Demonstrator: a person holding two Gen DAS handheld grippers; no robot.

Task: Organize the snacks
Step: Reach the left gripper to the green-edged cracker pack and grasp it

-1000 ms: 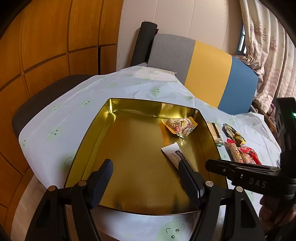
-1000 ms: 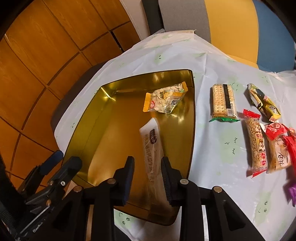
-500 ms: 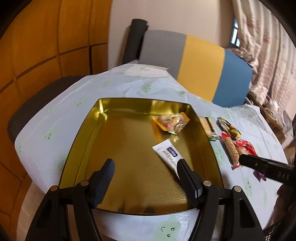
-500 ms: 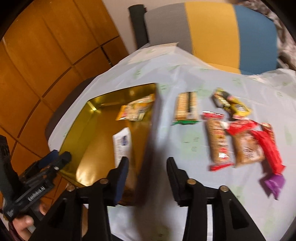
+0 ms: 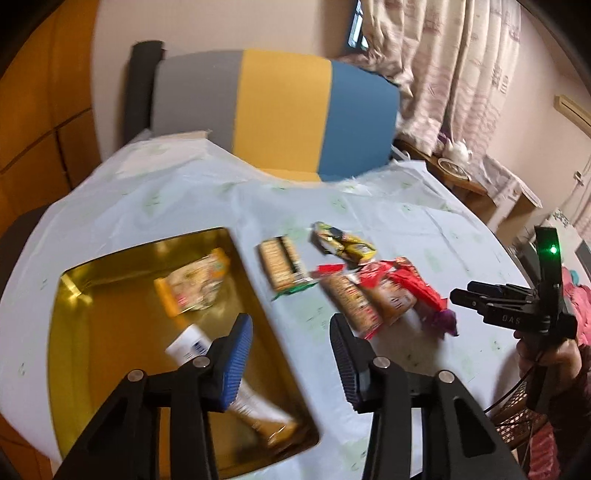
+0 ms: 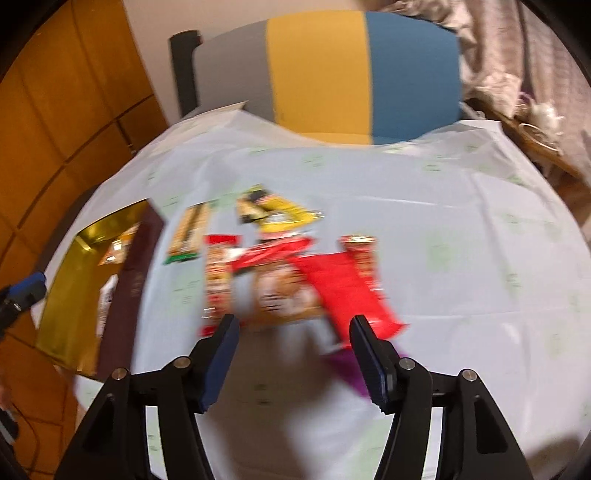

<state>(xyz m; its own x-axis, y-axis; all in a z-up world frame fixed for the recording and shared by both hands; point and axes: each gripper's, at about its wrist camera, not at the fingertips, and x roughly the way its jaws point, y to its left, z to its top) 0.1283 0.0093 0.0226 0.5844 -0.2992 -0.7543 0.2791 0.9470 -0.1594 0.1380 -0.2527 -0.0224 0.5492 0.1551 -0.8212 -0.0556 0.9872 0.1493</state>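
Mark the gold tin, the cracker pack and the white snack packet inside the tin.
gold tin (image 5: 110,332), left wrist view, bare floor.
cracker pack (image 5: 282,263), left wrist view, middle of wrapper.
white snack packet (image 5: 188,341), left wrist view, printed upper end.

We see a chair back in grey, yellow and blue bands behind the worktop, wooden wall panels to the left, and a patterned curtain over a window to the right.

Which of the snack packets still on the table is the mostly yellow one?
The yellow-and-black packet lying farthest back, next to the cracker pack. The other loose packets are red, brown or purple.
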